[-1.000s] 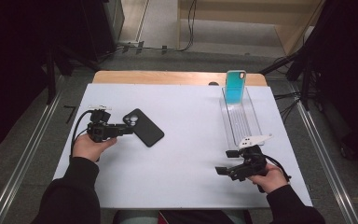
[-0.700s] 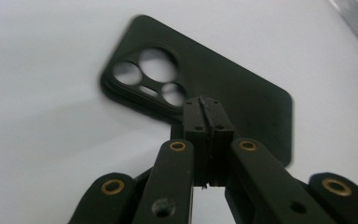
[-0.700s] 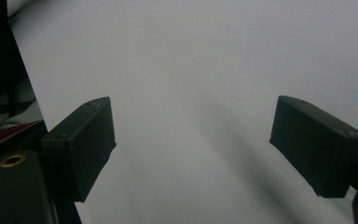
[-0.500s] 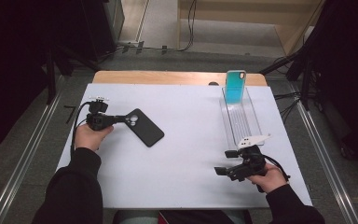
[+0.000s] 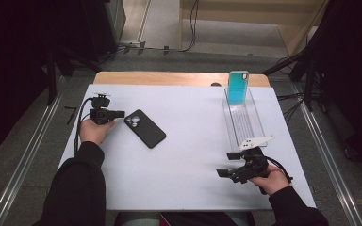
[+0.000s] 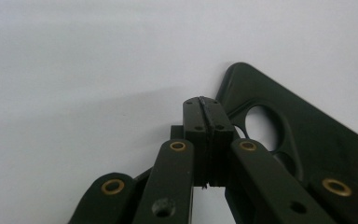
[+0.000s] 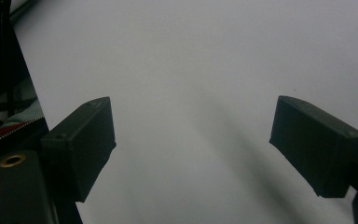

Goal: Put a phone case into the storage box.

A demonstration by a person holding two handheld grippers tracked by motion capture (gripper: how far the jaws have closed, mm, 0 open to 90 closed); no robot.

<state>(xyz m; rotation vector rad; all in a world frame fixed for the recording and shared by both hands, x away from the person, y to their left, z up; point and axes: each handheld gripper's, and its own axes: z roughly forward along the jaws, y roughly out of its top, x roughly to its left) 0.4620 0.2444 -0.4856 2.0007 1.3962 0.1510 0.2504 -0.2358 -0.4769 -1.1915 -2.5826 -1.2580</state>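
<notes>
Behind shut left tongs (image 6: pixel 208 122), black phone case (image 6: pixel 303 140) partly hidden.

Person's left gripper (image 5: pixel 120 113) rests low on white table (image 5: pixel 188 155), tip just beside camera-hole corner of black phone case (image 5: pixel 144 128), which lies flat and diagonal. Jaws pressed together, nothing between them. Right gripper (image 5: pixel 222 173) near table's front right edge, pointing left, grey plate on top, well apart from case. Clear rack (image 5: pixel 242 120) along right side; teal phone case (image 5: pixel 238 87) upright at its far end.
</notes>
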